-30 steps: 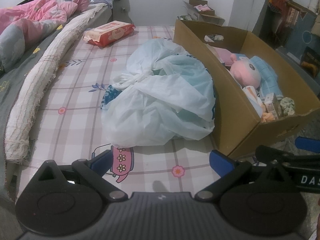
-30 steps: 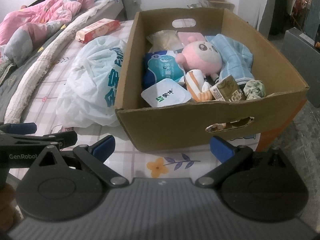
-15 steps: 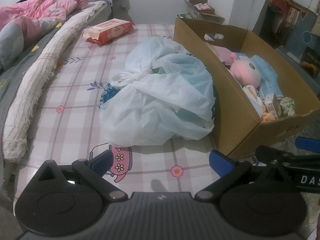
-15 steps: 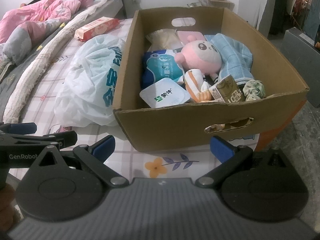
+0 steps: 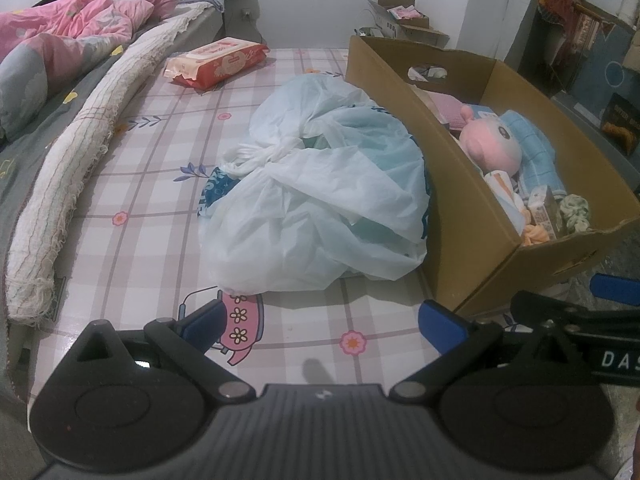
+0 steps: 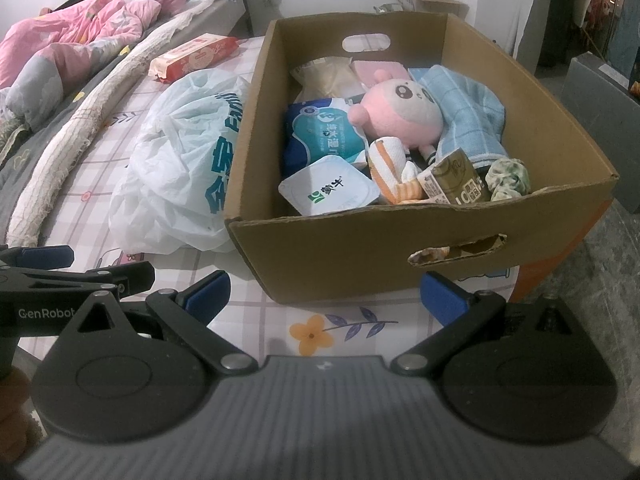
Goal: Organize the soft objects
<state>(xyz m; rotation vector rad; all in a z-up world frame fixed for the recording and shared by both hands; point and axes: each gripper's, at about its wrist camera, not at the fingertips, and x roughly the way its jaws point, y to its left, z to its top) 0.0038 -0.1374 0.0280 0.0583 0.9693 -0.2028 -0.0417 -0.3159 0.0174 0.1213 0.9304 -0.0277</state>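
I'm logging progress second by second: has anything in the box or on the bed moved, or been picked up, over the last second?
Nothing was taken hold of or let go. The left gripper and right gripper have only crept a little forward, both open and empty. The cardboard box, pink plush toy, white plastic bag and wipes pack lie as before.

- One cardboard box (image 6: pixel 360 240) on the bed.
- One tied plastic bag (image 5: pixel 320 208), touching the box's side.
- One pack of wet wipes (image 5: pixel 216 60) on the bed.
- In the box: one pink plush toy (image 6: pixel 400 112), one blue towel (image 6: pixel 468 108), one blue pouch (image 6: pixel 324 132), one white tub (image 6: pixel 328 192), one drink carton (image 6: pixel 456 184).
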